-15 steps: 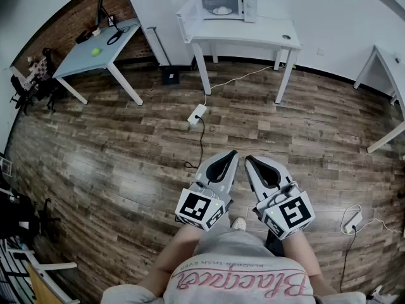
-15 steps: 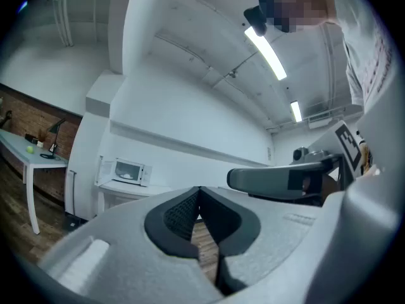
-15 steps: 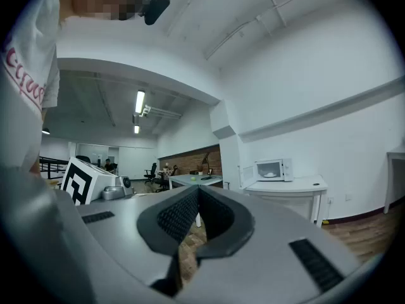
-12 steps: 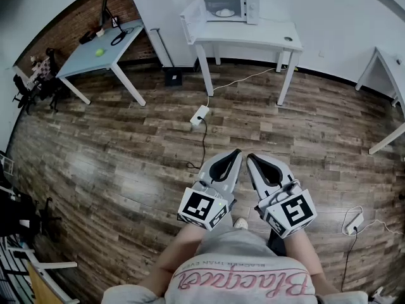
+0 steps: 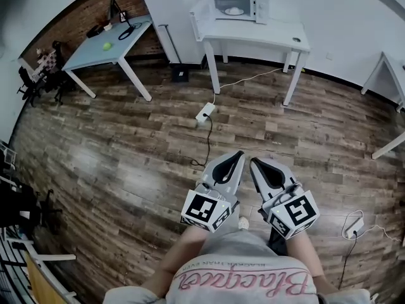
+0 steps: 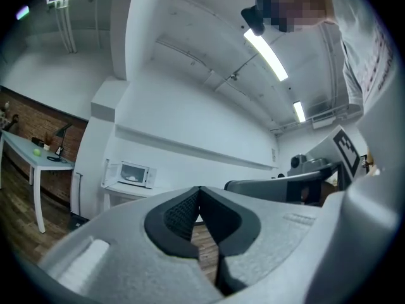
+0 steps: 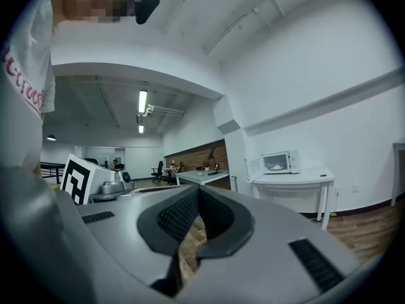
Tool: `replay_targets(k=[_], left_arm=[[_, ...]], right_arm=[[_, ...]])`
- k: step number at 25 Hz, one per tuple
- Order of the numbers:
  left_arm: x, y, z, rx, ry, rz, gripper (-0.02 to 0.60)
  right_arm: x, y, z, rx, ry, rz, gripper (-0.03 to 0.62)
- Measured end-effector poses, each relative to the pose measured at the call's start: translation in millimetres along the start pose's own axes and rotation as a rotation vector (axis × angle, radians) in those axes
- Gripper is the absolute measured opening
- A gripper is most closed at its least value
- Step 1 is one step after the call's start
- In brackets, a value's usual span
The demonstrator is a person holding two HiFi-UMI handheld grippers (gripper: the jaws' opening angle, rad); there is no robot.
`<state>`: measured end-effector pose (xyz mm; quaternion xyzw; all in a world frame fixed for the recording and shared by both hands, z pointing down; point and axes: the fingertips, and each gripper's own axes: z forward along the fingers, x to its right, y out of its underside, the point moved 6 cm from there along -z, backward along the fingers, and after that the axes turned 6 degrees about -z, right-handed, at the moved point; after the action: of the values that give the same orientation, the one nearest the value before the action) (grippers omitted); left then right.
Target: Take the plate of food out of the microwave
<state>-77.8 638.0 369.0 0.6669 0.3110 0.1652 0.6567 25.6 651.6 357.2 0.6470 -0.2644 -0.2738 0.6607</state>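
Target — white plate of food (image 5: 234,10) in white microwave (image 5: 243,6): probably stiff, breakable, grip rim | left gripper (image 5: 235,154), right gripper (image 5: 254,161): closed, empty

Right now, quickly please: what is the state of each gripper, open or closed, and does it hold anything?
Left gripper: closed, holding nothing.
Right gripper: closed, holding nothing.

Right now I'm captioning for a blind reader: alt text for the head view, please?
The left gripper and right gripper, both shut and empty, sit side by side above a wooden floor. Far off, an open microwave on a white table holds a plate of food.
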Motion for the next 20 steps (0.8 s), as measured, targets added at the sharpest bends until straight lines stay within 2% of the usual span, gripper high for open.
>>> replay_targets(k=[5,13,17,20], left_arm=[[-14.7,3.0,5.9,-0.006,-0.011,-0.008,0.005],[-46.1,-0.5,35.0,-0.026,-0.025,0.041,0.005],[-64.4,-3.7,55.0,-0.026,-0.035,0.092,0.005],[-75.6,-11.6,71.5,-0.010,-0.036,0.099,0.005]], right_arm=[[7.2,-2.7,14.6,0.037,-0.013,0.044,0.014],[35.7,-3.7,42.0,0.009,0.074,-0.045,0.012],[50.8,-3.2,57.0,-0.003,0.082,-0.047,0.012],[63.6,-7.8,70.5,-0.008,0.082,-0.052,0.012]])
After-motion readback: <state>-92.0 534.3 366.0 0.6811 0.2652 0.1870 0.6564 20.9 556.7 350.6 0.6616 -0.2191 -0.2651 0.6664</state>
